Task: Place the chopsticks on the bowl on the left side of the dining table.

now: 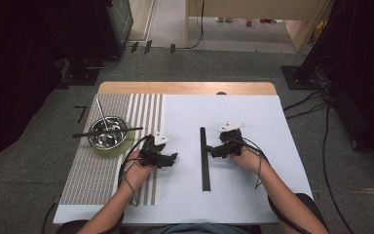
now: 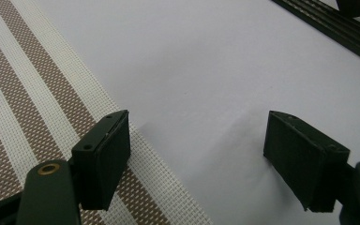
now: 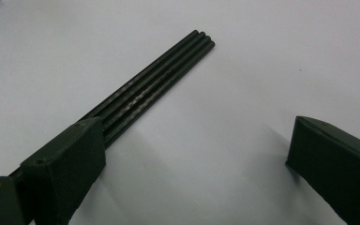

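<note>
Two tongs: left tongs and right tongs, both wide and empty. Black sticks, apparently four, lie bundled mid-surface between them, just left of the right tongs. One steel bowl far left.

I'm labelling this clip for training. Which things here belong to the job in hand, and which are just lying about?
Part of the job:
- black chopsticks, bundled on the white sheet
- right hand-held gripper, open beside them
- left hand-held gripper, open, holding nothing

Lying about:
- steel bowl on a green plate
- utensils across the bowl
- striped placemat
</note>
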`<control>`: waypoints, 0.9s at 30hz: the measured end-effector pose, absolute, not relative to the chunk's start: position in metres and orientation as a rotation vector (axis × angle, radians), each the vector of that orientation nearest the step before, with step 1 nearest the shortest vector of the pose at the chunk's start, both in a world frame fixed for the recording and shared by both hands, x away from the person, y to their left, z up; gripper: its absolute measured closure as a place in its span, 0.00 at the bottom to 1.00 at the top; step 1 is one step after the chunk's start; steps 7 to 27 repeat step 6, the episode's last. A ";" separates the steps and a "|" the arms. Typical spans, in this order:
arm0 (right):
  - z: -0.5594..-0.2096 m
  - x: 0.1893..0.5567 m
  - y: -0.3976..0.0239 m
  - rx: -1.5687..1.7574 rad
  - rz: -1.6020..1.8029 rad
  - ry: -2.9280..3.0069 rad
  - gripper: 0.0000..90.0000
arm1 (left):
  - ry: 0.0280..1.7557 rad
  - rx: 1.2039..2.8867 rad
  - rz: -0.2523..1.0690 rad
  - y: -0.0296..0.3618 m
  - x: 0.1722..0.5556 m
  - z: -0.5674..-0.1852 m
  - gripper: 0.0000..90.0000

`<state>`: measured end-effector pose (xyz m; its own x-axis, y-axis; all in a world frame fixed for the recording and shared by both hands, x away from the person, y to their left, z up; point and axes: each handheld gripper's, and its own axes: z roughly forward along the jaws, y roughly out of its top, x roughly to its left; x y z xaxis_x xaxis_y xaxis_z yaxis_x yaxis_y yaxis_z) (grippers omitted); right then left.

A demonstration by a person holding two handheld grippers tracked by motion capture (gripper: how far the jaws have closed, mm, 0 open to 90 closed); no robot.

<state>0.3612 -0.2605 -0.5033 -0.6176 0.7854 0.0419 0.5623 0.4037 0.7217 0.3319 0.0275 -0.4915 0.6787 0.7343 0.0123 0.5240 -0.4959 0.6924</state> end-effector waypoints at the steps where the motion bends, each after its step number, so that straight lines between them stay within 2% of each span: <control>1: -0.503 0.361 -0.260 1.172 1.036 2.360 0.05 | 0.955 2.212 0.401 0.028 0.332 -0.492 0.26; 27: -0.503 0.361 -0.260 1.170 1.033 2.360 0.05 | 0.937 2.183 0.407 0.031 0.330 -0.495 0.25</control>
